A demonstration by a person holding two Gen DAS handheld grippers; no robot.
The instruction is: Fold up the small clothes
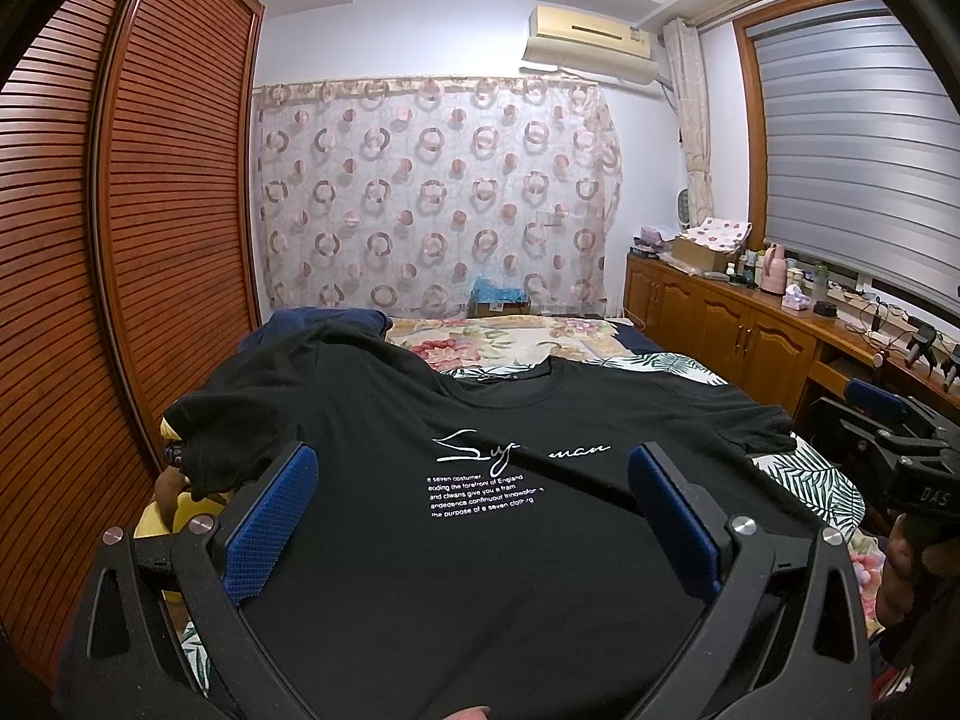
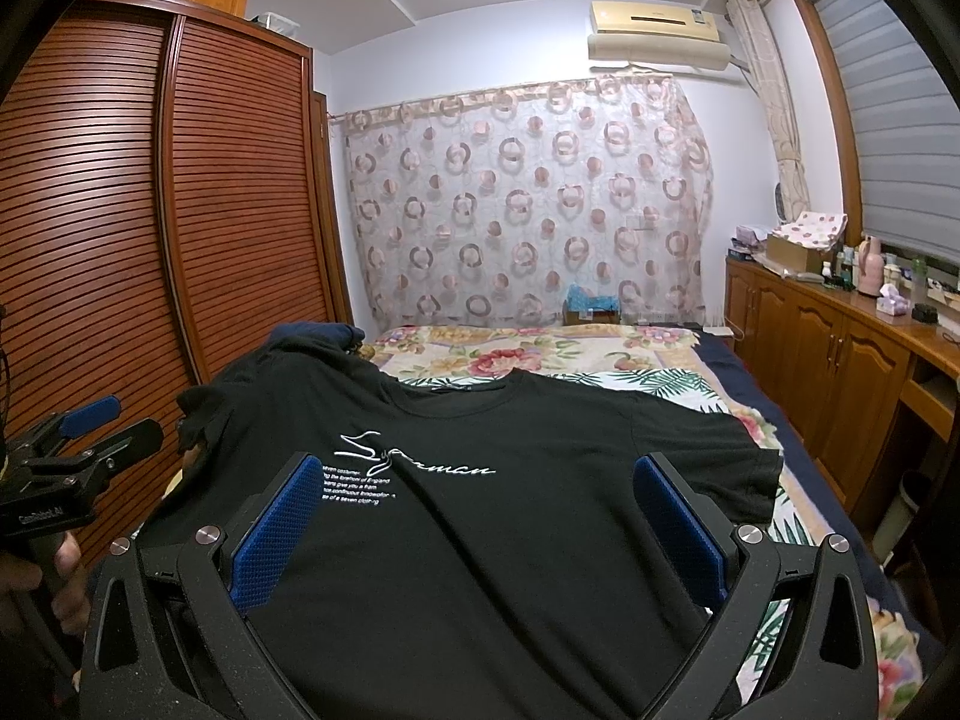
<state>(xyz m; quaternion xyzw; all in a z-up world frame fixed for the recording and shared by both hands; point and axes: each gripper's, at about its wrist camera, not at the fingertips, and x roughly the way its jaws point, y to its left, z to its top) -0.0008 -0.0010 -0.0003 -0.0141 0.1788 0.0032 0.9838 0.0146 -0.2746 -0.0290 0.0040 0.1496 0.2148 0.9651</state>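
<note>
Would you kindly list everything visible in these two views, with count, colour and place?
T-shirt: one, black with white print, spread front-up on the bed, left sleeve rumpled.
Bedspread: one, floral and leaf print, under and beyond the shirt.
Wardrobe: one, reddish-brown slatted doors, left of the bed.
Curtain: one, pale with brown rings, back wall.
Air conditioner: one, cream, above the curtain.
Cabinet: one, wooden, right wall, cluttered top.
Blind: one, grey, over the window.
Left gripper: black, blue pads, open above the shirt.
Right gripper: same, open.

T-shirt (image 1: 480,570) hem behind hand-held gripper, off bottom edge
</note>
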